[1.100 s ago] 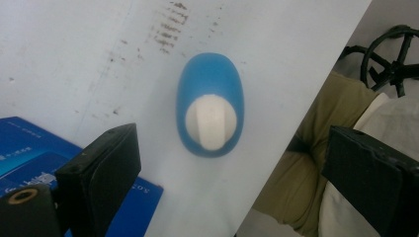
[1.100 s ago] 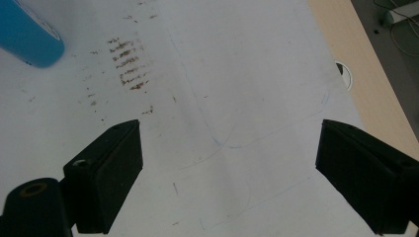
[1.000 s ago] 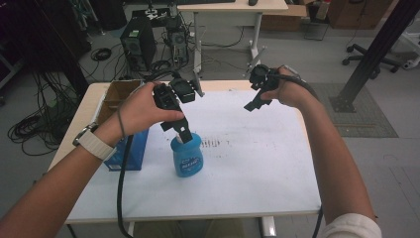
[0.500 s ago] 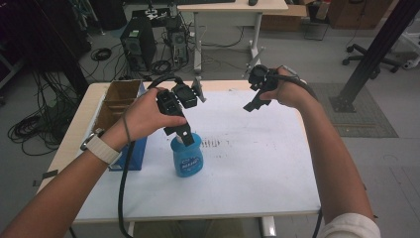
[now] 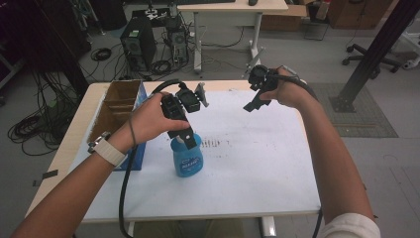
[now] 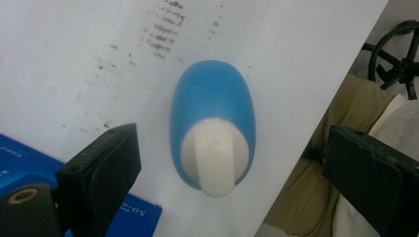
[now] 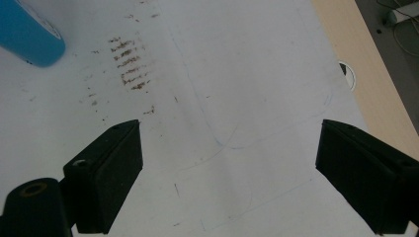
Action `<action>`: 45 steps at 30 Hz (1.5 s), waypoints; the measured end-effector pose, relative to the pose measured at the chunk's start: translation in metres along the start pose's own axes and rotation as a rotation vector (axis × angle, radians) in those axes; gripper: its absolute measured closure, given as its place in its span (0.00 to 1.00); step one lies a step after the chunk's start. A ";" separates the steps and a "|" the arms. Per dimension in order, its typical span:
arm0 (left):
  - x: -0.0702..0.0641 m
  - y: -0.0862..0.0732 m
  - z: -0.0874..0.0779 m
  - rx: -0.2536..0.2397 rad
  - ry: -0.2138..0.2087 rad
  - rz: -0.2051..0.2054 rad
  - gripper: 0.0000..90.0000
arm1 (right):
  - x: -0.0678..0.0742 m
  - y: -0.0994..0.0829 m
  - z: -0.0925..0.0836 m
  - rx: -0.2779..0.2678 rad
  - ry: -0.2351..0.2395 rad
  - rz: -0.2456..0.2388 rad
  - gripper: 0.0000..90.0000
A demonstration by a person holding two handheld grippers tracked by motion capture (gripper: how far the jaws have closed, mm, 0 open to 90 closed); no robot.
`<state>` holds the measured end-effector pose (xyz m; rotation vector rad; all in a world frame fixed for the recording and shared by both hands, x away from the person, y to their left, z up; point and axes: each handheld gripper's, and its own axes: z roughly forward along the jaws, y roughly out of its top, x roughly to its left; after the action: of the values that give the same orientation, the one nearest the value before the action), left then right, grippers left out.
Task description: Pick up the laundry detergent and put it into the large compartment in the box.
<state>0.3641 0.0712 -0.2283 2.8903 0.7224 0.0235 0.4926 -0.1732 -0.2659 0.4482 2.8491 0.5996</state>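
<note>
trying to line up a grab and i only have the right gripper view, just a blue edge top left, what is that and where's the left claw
Observer: It's a blue plastic bottle with a white cap, standing upright on the white table. The left claw hangs directly above it, jaws open on either side of the cap.
Operator: touching it?
Observer: Not from the left gripper view; there is a gap between each jaw and the cap.
Operator: anything close to the bottle
Observer: A blue cardboard box sits beside it on the person's left, open at the top.
Operator: and my claw
Observer: The right claw is open, held above the table's far right part.
</note>
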 end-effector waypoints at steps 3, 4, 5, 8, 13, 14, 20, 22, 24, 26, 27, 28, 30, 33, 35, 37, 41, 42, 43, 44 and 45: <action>0.001 0.000 0.003 -0.005 -0.003 0.005 0.09 | 0.000 0.000 0.000 -0.002 0.000 0.000 0.12; 0.002 -0.001 0.004 -0.009 -0.005 0.004 0.09 | 0.000 0.000 0.000 -0.002 0.000 -0.001 0.12; 0.002 -0.001 0.005 -0.010 -0.006 0.005 0.09 | 0.000 0.000 0.000 -0.002 0.000 0.000 0.12; 0.003 -0.001 0.009 -0.009 -0.009 0.009 0.09 | 0.000 0.000 0.000 -0.002 0.001 -0.001 0.12; 0.004 0.000 0.014 -0.013 -0.016 0.016 0.09 | 0.001 0.001 0.001 0.001 0.003 -0.002 0.12; 0.004 0.000 0.015 -0.009 -0.016 0.019 0.09 | 0.001 0.001 0.001 0.001 0.003 -0.002 0.12; 0.004 -0.001 0.021 -0.003 -0.017 0.025 0.09 | 0.000 0.000 0.001 0.002 0.002 0.003 0.12; 0.005 -0.002 0.023 -0.003 -0.018 0.024 0.09 | -0.001 -0.001 0.000 0.001 0.001 0.004 0.12; 0.005 -0.002 0.024 -0.003 -0.019 0.027 0.09 | -0.001 -0.001 0.000 0.001 0.001 0.004 0.12; 0.004 -0.002 0.027 -0.002 -0.020 0.026 0.09 | 0.000 -0.001 0.001 0.003 0.002 0.004 0.12; 0.004 -0.002 0.027 0.001 -0.021 0.029 0.09 | 0.000 -0.001 0.001 0.004 0.002 0.004 0.12; 0.004 -0.003 0.028 0.000 -0.019 0.025 0.09 | 0.000 -0.001 0.001 0.003 0.001 0.005 0.12; 0.004 -0.003 0.030 0.002 -0.015 0.029 0.09 | 0.000 -0.001 0.001 0.002 0.002 0.005 0.12; 0.005 -0.003 0.032 0.002 -0.018 0.028 0.09 | 0.000 0.000 0.002 0.005 0.003 0.003 0.12; 0.005 -0.004 0.034 0.004 -0.020 0.028 0.09 | 0.000 0.000 0.002 0.005 0.004 0.002 0.12; 0.005 -0.004 0.036 0.004 -0.024 0.026 0.09 | 0.000 0.000 0.002 0.005 0.005 0.002 0.12; 0.006 -0.004 0.039 0.005 -0.024 0.023 0.09 | 0.001 0.001 0.003 0.008 0.007 0.002 0.12; 0.006 -0.003 0.039 0.005 -0.022 0.026 0.09 | 0.001 0.001 0.004 0.008 0.007 0.001 0.12; 0.006 -0.003 0.040 0.005 -0.019 0.025 0.09 | 0.001 0.001 0.004 0.009 0.008 0.000 0.12; 0.006 -0.003 0.041 0.006 -0.018 0.024 0.09 | 0.001 0.001 0.004 0.008 0.009 0.001 0.12; 0.006 -0.003 0.042 0.008 -0.017 0.023 0.09 | 0.001 0.002 0.005 0.007 0.009 0.000 0.12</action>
<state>0.3700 0.0700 -0.2703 2.9029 0.6883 -0.0015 0.4934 -0.1697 -0.2699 0.4483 2.8610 0.5931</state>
